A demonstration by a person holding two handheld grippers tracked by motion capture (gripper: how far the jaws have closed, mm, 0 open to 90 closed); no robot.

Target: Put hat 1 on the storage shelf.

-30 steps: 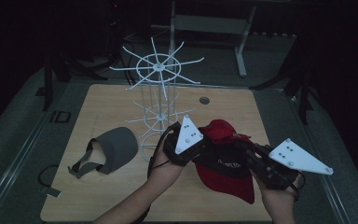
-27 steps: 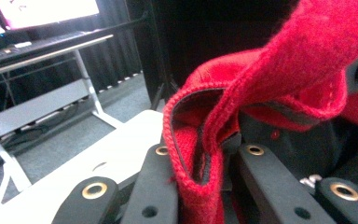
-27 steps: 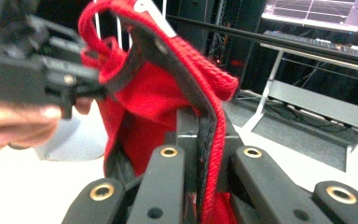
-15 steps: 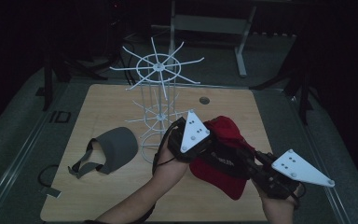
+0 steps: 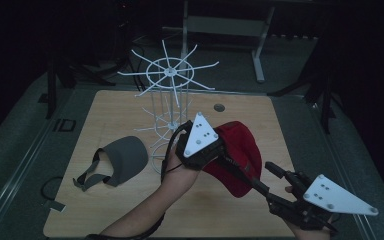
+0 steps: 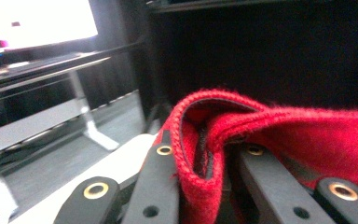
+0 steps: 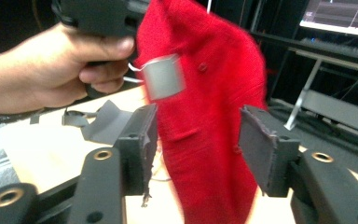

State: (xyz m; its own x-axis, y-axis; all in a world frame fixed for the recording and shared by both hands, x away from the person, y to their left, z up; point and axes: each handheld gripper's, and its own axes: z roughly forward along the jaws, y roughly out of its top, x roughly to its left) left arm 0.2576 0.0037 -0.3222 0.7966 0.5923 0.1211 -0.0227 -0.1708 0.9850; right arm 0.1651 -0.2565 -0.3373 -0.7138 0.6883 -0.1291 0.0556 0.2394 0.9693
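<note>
A red cap [image 5: 240, 150] hangs in the air over the wooden table [image 5: 130, 215], right of centre. My left gripper [image 5: 215, 152] is shut on its rim. In the left gripper view the folded red edge [image 6: 193, 154] sits pinched between the two black jaws. My right gripper [image 5: 262, 176] is at the near right, open, with its jaws on either side of the cap's lower part. In the right gripper view the cap [image 7: 205, 107] hangs between the open pads [image 7: 142, 140] with gaps on both sides, and a grey tag [image 7: 164, 77] dangles from it.
A white wire display rack [image 5: 170, 95] stands upright at the table's middle, just left of my left gripper. A grey cap [image 5: 120, 159] lies on the table to the left. A small round hole [image 5: 219, 107] marks the far side. Dark floor surrounds the table.
My left gripper has lifted the red cap up off the table and slightly away. My right gripper has drawn back toward the near right corner.
</note>
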